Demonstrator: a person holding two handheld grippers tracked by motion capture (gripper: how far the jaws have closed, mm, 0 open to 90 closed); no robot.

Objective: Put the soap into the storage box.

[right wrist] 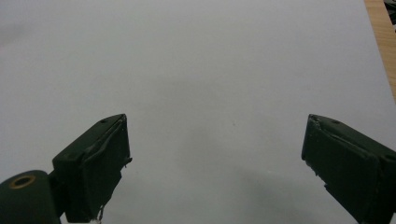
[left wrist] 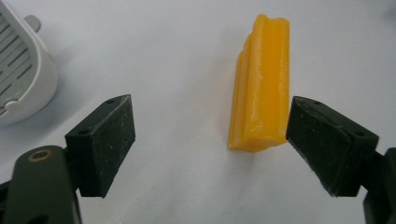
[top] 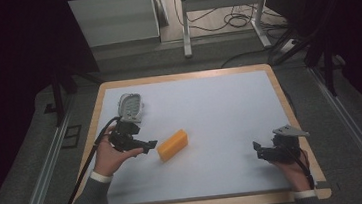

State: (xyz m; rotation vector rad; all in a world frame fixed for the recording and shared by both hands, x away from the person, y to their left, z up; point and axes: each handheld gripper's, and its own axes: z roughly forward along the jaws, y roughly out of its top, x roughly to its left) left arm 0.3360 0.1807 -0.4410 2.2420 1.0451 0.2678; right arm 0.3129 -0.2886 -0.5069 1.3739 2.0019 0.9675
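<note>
No readable text (or label) on anything here.

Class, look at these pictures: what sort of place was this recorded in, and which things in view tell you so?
Probably a lab or workshop test station: a bare white table with a wooden rim, loose cables on the floor behind it, and metal rails alongside.

The high view looks forward and down from above the person's side, taking in the whole white tabletop [top: 209, 104], its wooden edge, and the floor and a metal frame [top: 222, 0] beyond. The left gripper view rides low on the left hand-held gripper [left wrist: 210, 140], close above the surface, looking along its jaws at a yellow block [left wrist: 261, 84] and a white slotted object [left wrist: 21, 70]; both also appear in the high view, block [top: 173, 144] and slotted object [top: 131, 107]. The right gripper view rides on the right hand-held gripper [right wrist: 215, 158], facing bare white surface and a strip of wooden edge [right wrist: 380, 42].
</note>
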